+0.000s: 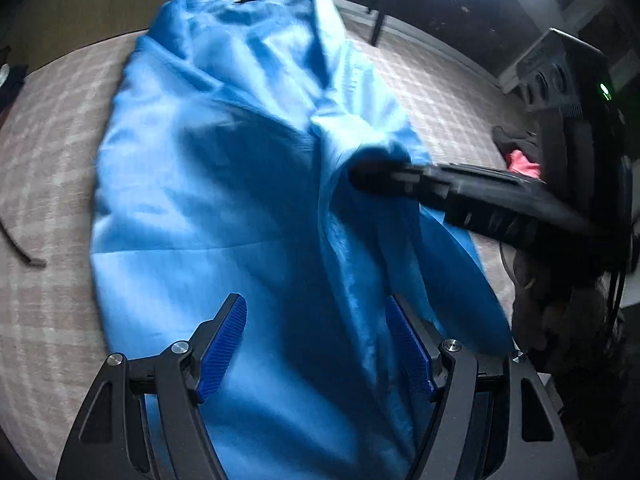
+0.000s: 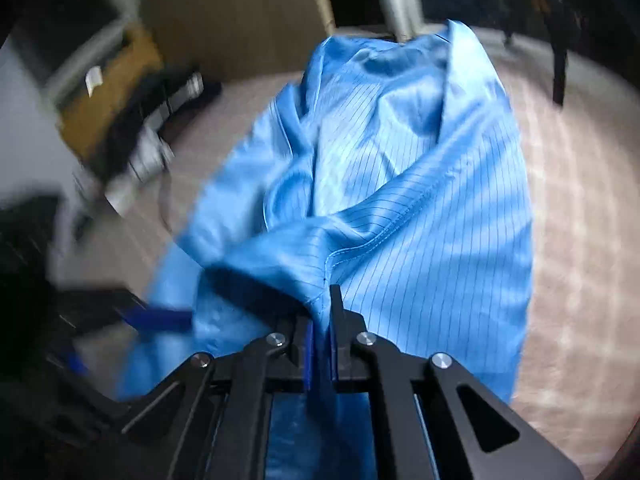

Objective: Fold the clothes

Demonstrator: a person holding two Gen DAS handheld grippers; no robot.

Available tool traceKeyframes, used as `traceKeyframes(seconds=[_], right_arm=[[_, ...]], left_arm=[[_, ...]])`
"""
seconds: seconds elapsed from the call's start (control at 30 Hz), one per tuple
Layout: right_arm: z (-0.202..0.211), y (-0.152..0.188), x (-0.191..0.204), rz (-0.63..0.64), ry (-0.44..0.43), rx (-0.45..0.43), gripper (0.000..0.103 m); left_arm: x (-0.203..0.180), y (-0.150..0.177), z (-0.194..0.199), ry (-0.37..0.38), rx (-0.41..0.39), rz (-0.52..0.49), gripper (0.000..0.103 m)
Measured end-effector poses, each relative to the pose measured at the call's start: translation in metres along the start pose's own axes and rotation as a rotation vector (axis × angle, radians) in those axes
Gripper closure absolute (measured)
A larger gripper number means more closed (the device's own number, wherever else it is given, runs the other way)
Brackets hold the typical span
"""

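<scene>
One blue garment (image 1: 224, 184), pinstriped, lay spread and rumpled across checked worktop (image 1: 52, 160). Two hand-held grippers of mine in view. My left hand-held gripper (image 1: 316, 344) hung over garment's near part, jaws wide apart, nothing between blue pads. My right hand-held gripper (image 2: 321, 344) was clamped on stitched hem fold of garment, cloth lifted. One pink-and-black item (image 1: 520, 156) at worktop's far side. No readable writing.

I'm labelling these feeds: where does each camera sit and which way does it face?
Left wrist: on the left hand-held gripper, jaws open, looking down at the blue garment; the right hand-held gripper enters from the right.
Right wrist: on the right hand-held gripper, shut on the garment's hem.
Shared: garment, checked surface.
</scene>
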State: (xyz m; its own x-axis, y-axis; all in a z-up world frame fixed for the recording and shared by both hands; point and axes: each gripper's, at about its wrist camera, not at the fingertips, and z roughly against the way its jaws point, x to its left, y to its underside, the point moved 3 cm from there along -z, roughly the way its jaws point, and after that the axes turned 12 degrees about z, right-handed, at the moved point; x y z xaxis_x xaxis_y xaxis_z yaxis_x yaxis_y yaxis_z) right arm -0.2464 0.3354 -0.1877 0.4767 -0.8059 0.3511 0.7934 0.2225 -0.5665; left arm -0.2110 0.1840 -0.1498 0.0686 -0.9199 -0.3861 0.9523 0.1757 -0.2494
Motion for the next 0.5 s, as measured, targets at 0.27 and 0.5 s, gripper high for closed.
traceKeyframes(seconds=[0.27,0.5], right_arm=[[0.039,0.023,-0.038,-0.232,-0.235,-0.2,0.098],[0.045,0.044,-0.058,-0.358,-0.334,-0.267,0.098]], left_arm=[[0.018,-0.03,0.03,0.04,-0.096,0.094,0.033],[0.002,-0.06,0.0,-0.064,-0.052,0.097,0.033]])
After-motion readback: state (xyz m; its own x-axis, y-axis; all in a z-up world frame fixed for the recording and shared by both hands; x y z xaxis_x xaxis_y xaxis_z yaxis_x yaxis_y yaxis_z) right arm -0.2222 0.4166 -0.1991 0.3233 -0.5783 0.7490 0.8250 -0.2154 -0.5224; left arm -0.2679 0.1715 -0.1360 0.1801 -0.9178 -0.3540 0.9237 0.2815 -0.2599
